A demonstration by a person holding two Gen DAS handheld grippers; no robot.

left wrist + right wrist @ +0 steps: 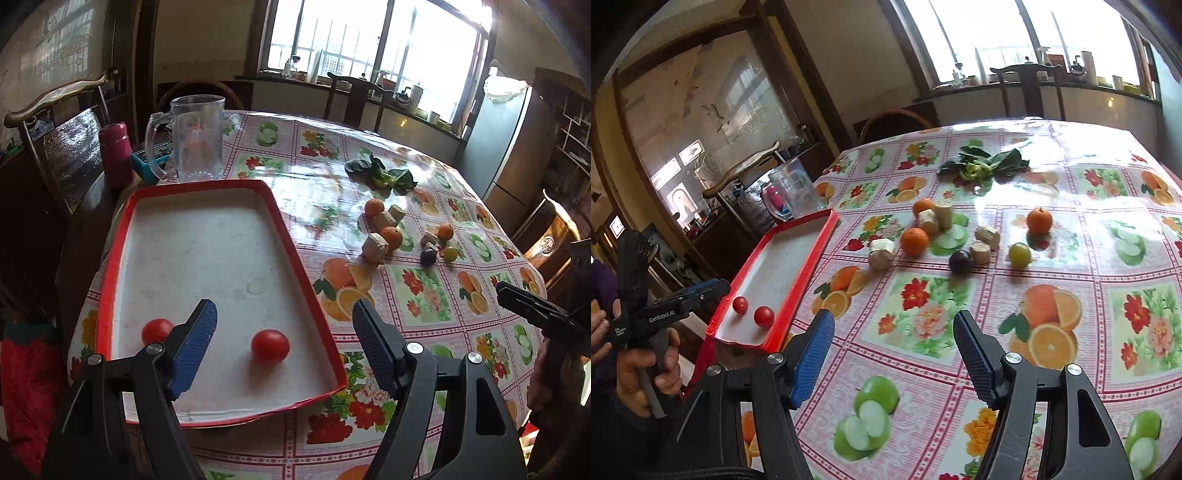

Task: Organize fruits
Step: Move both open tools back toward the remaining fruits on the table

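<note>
1. Our left gripper and right gripper both gape wide, holding nothing.
2. Two tomatoes sit in the red tray, lower left; oranges wait mid-frame.
3. We judge round fruit may roll off when nudged.

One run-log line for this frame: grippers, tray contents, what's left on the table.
left gripper: open, empty, over tray | right gripper: open, empty | tray: two tomatoes | table: three oranges, plum, green fruit

Black tongs, blue ribbed pads
</note>
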